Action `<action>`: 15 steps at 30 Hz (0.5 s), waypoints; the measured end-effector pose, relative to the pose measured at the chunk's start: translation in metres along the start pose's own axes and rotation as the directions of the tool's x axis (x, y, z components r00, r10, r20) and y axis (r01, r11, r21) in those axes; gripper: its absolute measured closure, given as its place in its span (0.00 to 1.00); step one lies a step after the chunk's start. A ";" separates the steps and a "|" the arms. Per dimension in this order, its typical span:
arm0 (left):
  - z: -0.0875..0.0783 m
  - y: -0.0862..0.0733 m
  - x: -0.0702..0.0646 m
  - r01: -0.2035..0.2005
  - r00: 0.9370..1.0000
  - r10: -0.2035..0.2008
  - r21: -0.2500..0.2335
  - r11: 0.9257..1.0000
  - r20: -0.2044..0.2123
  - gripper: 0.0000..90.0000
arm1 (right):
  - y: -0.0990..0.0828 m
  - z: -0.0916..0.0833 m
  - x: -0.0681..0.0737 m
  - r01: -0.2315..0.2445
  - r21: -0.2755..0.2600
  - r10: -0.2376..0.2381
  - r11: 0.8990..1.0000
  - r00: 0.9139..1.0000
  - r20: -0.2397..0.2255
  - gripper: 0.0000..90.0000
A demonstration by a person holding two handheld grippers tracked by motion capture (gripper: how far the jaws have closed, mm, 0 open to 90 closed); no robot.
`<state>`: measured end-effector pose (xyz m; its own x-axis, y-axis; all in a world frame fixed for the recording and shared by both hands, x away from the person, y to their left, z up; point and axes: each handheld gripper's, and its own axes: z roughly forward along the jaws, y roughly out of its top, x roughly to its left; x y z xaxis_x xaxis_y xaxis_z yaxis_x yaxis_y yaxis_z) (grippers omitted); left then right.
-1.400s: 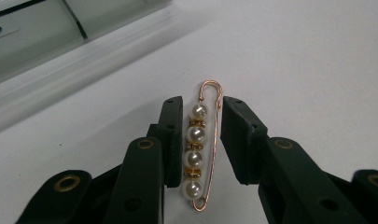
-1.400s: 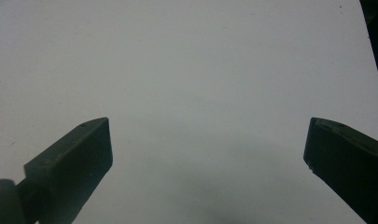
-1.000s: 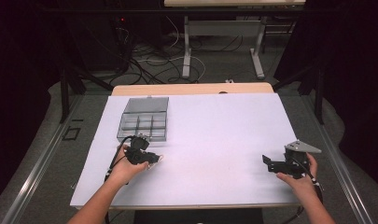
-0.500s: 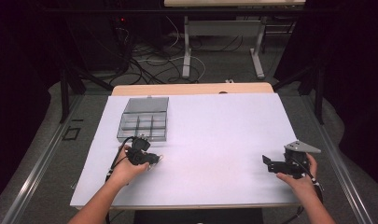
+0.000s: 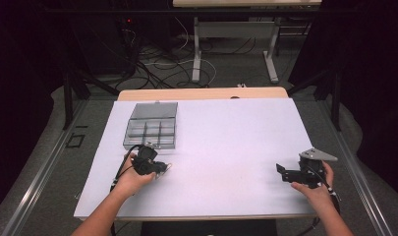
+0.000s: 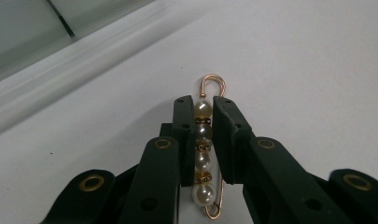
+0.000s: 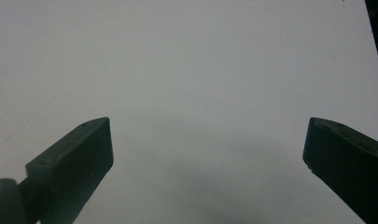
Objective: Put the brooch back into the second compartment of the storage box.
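While left gripper (image 6: 203, 109) clamps pearl pin (image 6: 203, 154), jaws having just been closing on it, pin sits lengthwise between pads, hook end poking past tips, tail end back toward gripper body; right gripper (image 5: 285, 173) hangs wide open, nothing between jaws, well apart from pin. Risk: round pearls may roll out of flat pads on lift; thin wire may bend under squeeze. Compartment box (image 5: 151, 127) just beyond left gripper. White sheet (image 5: 226, 142) covers table; dark room, cables on floor behind.

A white-topped bench (image 5: 226, 147) carries a clear compartment box (image 5: 151, 129) near its far left, and a gold pearl pin (image 6: 204, 149) lies just before it
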<state>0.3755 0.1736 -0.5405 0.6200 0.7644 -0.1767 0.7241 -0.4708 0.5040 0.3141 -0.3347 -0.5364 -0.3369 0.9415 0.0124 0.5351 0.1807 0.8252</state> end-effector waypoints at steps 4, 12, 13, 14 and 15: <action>0.000 -0.001 0.000 0.004 1.000 -0.004 -0.015 1.000 -0.003 0.89 | 0.000 0.000 0.000 0.002 0.001 -0.002 1.000 1.000 0.002 0.01; -0.002 -0.002 0.002 0.005 1.000 -0.005 -0.032 0.999 0.013 0.89 | -0.001 0.001 0.000 -0.004 0.009 0.004 1.000 1.000 0.003 0.01; -0.002 -0.002 0.002 0.017 1.000 -0.017 -0.035 0.999 0.012 0.89 | -0.001 0.001 -0.001 -0.002 0.009 0.001 1.000 1.000 0.003 0.01; -0.002 -0.002 0.002 0.017 1.000 -0.017 -0.035 0.999 0.012 0.89 | -0.001 0.000 -0.001 0.002 0.013 -0.002 1.000 1.000 0.000 0.01; -0.002 -0.003 0.002 0.028 0.999 -0.027 -0.048 0.998 0.019 0.89 | -0.001 0.000 -0.001 0.003 0.013 -0.003 1.000 1.000 0.001 0.01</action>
<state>0.3736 0.1773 -0.5402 0.6055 0.7687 -0.2063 0.7261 -0.4274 0.5386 0.3144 -0.3359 -0.5372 -0.3378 0.9412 0.0089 0.5443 0.1876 0.8176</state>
